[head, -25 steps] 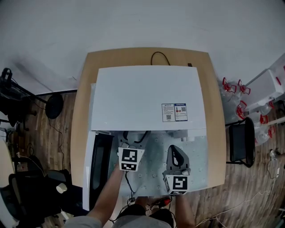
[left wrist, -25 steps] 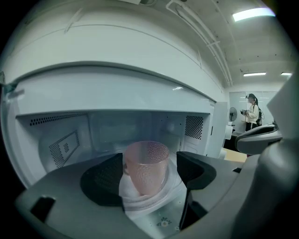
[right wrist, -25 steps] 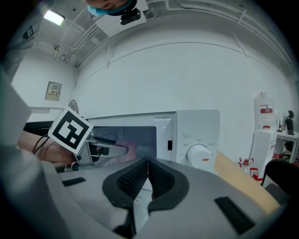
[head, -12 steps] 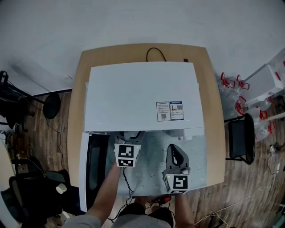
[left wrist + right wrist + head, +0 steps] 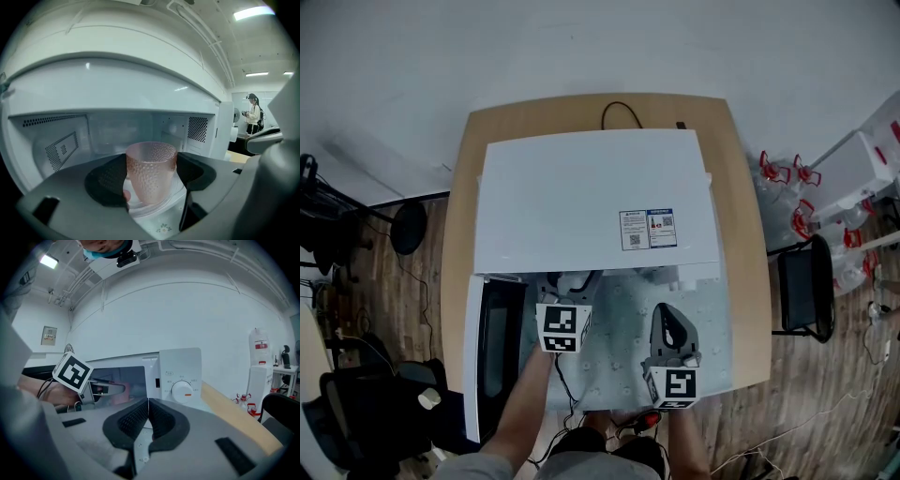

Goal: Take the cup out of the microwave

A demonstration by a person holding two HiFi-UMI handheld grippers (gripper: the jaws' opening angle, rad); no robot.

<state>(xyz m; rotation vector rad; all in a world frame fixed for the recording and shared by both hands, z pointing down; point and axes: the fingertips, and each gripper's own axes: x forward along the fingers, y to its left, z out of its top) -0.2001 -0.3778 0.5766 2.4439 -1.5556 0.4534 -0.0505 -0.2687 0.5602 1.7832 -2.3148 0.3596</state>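
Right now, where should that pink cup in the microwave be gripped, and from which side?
By its side walls, just below the rim, coming in through the microwave's open front. The pink cup stands upright and tapers downward; the left gripper fingers appear to press both sides there.

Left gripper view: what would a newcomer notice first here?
The pink cup stands inside the open white microwave, with the left gripper closed on its sides. In the head view the microwave fills the middle of the table, door swung open at left. The right gripper rests outside, jaws together, empty.
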